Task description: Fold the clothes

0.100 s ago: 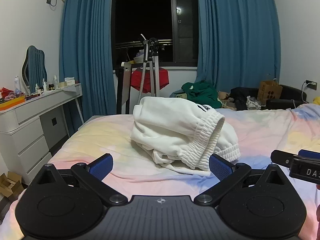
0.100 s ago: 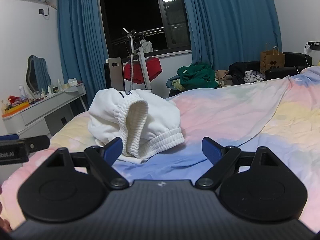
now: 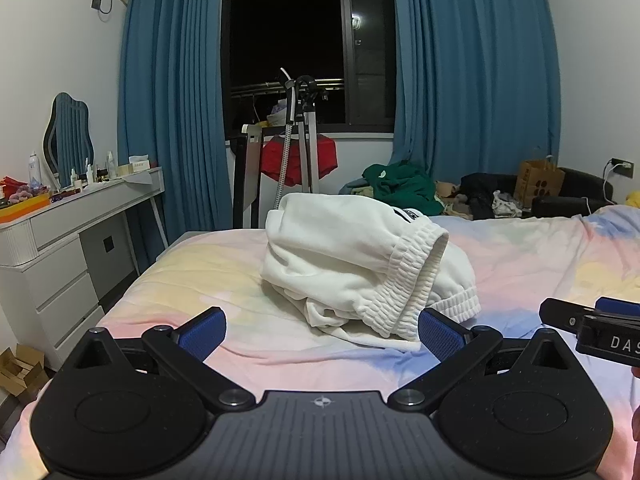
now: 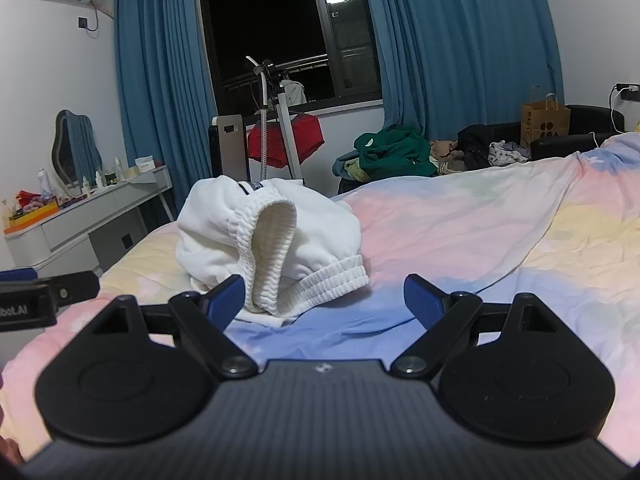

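A crumpled white garment (image 3: 352, 264) with ribbed elastic bands lies in a heap on the pastel bedsheet (image 3: 224, 272). My left gripper (image 3: 320, 330) hovers just in front of the heap, open, with nothing between its blue pads. In the right wrist view the same white garment (image 4: 272, 240) sits ahead and left of centre. My right gripper (image 4: 324, 298) is open too, its left pad close to the garment's ribbed edge. The right gripper (image 3: 596, 326) also shows at the right edge of the left wrist view, and the left gripper (image 4: 40, 296) at the left edge of the right wrist view.
A white dresser (image 3: 60, 248) with bottles and a mirror stands left of the bed. Beyond the bed's far edge are a garment steamer stand (image 3: 296, 152) with a red cloth, blue curtains (image 3: 172, 100), a pile of clothes (image 3: 400, 186) and a paper bag (image 3: 538, 178).
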Demonstrator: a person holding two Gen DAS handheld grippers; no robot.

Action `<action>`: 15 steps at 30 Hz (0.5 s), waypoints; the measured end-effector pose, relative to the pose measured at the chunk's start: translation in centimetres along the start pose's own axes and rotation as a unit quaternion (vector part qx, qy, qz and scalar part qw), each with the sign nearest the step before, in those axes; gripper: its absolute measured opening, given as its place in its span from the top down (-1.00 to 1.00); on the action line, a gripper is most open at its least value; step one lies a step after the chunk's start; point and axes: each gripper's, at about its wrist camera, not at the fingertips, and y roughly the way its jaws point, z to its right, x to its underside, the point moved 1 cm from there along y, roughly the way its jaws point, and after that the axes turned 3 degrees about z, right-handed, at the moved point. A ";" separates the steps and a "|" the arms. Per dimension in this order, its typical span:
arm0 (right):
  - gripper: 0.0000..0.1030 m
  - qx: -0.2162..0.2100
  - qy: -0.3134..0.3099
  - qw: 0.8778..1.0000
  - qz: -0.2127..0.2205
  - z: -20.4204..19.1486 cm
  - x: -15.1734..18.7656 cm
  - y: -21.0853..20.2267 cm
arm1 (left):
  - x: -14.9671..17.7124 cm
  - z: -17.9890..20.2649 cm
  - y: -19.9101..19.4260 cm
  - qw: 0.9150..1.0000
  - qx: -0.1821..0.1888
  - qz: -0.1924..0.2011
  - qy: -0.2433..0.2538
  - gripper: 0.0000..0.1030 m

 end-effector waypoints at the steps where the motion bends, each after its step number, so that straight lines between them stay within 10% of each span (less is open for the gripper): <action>1: -0.70 0.000 0.001 1.000 0.000 0.0 0.0 0.0 | 0.1 0.1 0.1 1.000 -0.001 0.000 0.002 -0.99; 15: -0.70 0.003 0.008 1.000 0.000 0.3 0.1 0.3 | 0.5 0.5 0.8 1.000 -0.003 -0.011 0.011 -0.99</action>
